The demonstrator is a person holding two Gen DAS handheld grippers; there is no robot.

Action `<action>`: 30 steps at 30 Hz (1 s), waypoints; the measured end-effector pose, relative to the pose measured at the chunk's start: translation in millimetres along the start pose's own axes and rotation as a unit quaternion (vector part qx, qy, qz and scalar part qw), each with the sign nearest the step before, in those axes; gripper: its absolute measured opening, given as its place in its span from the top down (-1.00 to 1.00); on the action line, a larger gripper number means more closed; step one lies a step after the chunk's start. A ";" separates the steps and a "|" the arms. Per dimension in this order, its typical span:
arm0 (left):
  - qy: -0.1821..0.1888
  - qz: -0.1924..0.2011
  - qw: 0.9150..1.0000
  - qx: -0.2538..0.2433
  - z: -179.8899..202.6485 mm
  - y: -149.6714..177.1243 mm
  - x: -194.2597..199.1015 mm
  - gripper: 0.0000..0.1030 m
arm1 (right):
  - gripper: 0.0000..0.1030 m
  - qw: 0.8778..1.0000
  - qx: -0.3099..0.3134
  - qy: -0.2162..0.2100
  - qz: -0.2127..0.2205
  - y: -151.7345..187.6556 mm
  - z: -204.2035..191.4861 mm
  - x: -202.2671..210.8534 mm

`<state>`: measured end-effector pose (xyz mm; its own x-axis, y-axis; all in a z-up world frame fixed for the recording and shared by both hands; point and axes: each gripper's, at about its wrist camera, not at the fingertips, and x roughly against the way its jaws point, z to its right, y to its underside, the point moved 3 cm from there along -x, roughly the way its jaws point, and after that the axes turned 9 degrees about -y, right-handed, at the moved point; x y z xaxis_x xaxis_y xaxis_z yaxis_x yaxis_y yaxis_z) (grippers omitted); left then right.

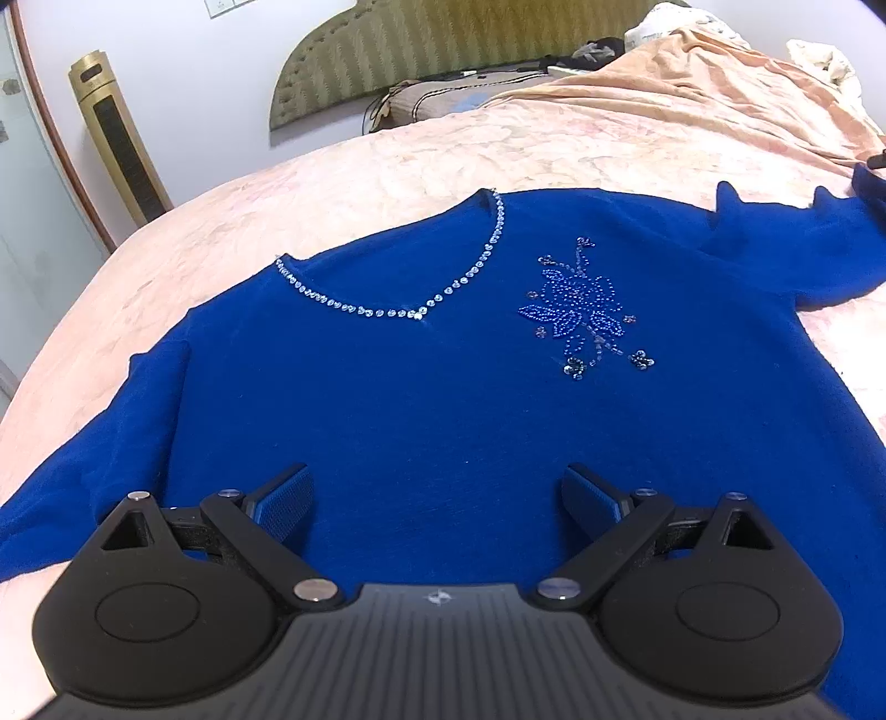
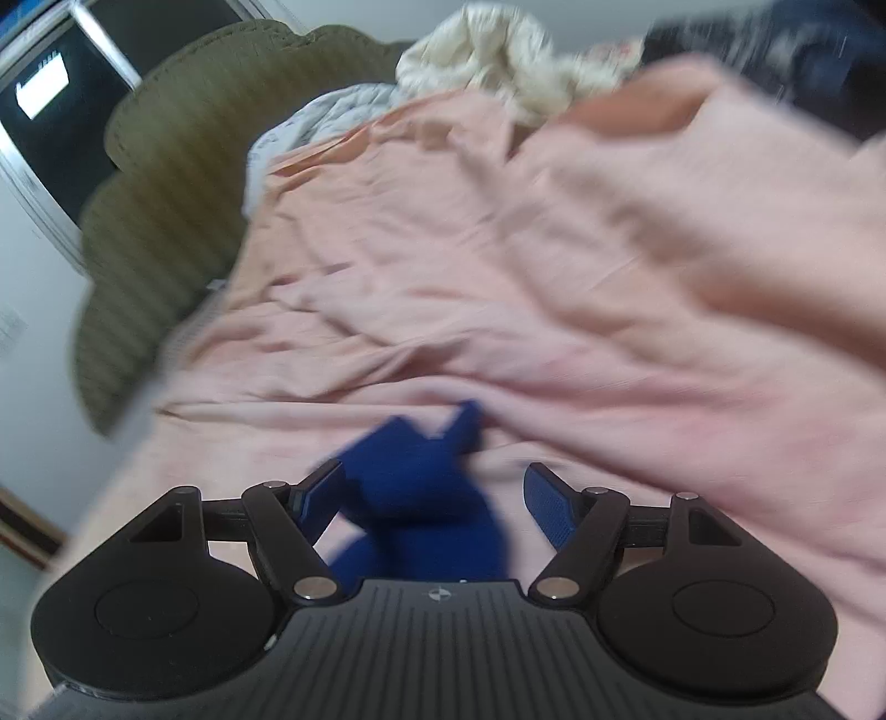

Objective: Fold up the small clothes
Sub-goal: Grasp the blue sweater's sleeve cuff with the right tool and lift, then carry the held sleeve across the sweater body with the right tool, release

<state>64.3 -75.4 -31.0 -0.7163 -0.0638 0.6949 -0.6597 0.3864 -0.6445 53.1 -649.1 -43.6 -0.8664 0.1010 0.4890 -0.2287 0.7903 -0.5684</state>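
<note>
1. Left gripper (image 1: pixel 437 498): jaws wide apart, nothing between the pads. It hangs just above the lower front of the blue sweater (image 1: pixel 443 387), tilted downward and pointing toward the neckline. Judged purpose: parked over the body of the garment, ready to pin it or take a hem.

2. Right gripper (image 2: pixel 434 498): jaws apart, pads clear of cloth. A bunched blue sleeve end (image 2: pixel 421 476) lies between and just ahead of the fingers, nearer the left one; contact cannot be told through the blur. The gripper points downward at the bed, and the blurred view suggests the hand is in motion.

3. Sweater, main item: spread face-up on the bed, neckline away from the left gripper. Trim of clear stones (image 1: pixel 421 310) edges the neck; a beaded flower (image 1: pixel 587 315) sits on the chest. One sleeve runs off to the lower left, the other stretches out to the upper right. Judged state: laid flat for folding, no fold yet made.

4. Sleeve placement: the right sleeve lies extended but rumpled at its end, likely let go there to straighten the garment.

5. Bed (image 1: pixel 360 183): pink patterned cover under the sweater, carrying it.

6. Bedding further out: peach quilt (image 1: pixel 692 94) heaped beyond the sweater, cream cloth (image 2: pixel 487 50) past it.

7. Surroundings: padded green headboard (image 1: pixel 421 44); gold tower unit (image 1: pixel 116 133) against the wall.
</note>
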 end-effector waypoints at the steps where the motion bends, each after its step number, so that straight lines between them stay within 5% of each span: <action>1: -0.001 -0.002 1.000 0.001 -0.3 -0.4 -0.2 -0.89 | 0.08 1.000 -0.009 -0.003 0.006 -2.7 -1.0 -3.1; 2: -0.001 -0.003 1.000 0.001 -0.4 -0.8 -0.2 -0.89 | 0.57 1.000 -0.010 0.000 0.010 -3.8 -4.2 0.9; 3: -0.002 -0.002 1.000 -0.001 -0.4 -1.3 0.1 -0.89 | 0.77 1.000 -0.007 0.006 0.014 -5.9 -6.8 4.3; 6: -0.007 0.006 1.000 -0.008 0.9 -1.8 1.3 -0.89 | 0.81 0.996 0.045 0.041 0.061 -14.5 -17.4 31.4; 10: -0.004 0.006 1.000 -0.010 2.6 -0.7 -0.4 -0.89 | 0.84 0.975 0.107 0.140 0.133 -22.1 -24.7 74.2; 13: 0.000 0.004 1.000 -0.006 2.5 -0.6 -0.8 -0.89 | 0.61 0.972 0.093 0.182 0.119 -15.5 -12.6 84.1; 16: 0.001 0.006 1.000 -0.006 1.7 -0.4 1.5 -0.89 | 0.35 0.988 0.022 0.133 0.069 -7.3 13.6 74.3; 19: -0.002 0.009 1.000 -0.005 -0.7 -0.4 4.2 -0.89 | 0.27 0.991 -0.037 0.101 0.075 -1.4 32.3 67.6; 24: -0.010 0.009 1.000 0.006 -9.9 0.4 5.7 -0.89 | 0.21 0.987 -0.042 0.126 0.092 1.5 33.9 64.6; 26: -0.010 0.005 1.000 0.013 -13.0 0.5 4.3 -0.89 | -0.04 0.981 -0.040 0.160 0.105 5.1 31.8 71.2; 30: -0.010 0.002 1.000 0.017 -14.7 0.5 3.0 -0.89 | -0.06 0.984 -0.026 0.149 0.094 13.3 28.2 71.9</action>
<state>65.1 -61.9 -24.6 -0.7230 -0.0805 0.6861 -0.6638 0.3561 -0.6577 -24.7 -648.4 -34.7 -0.7209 0.4142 0.5557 -0.0474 0.7704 -0.6357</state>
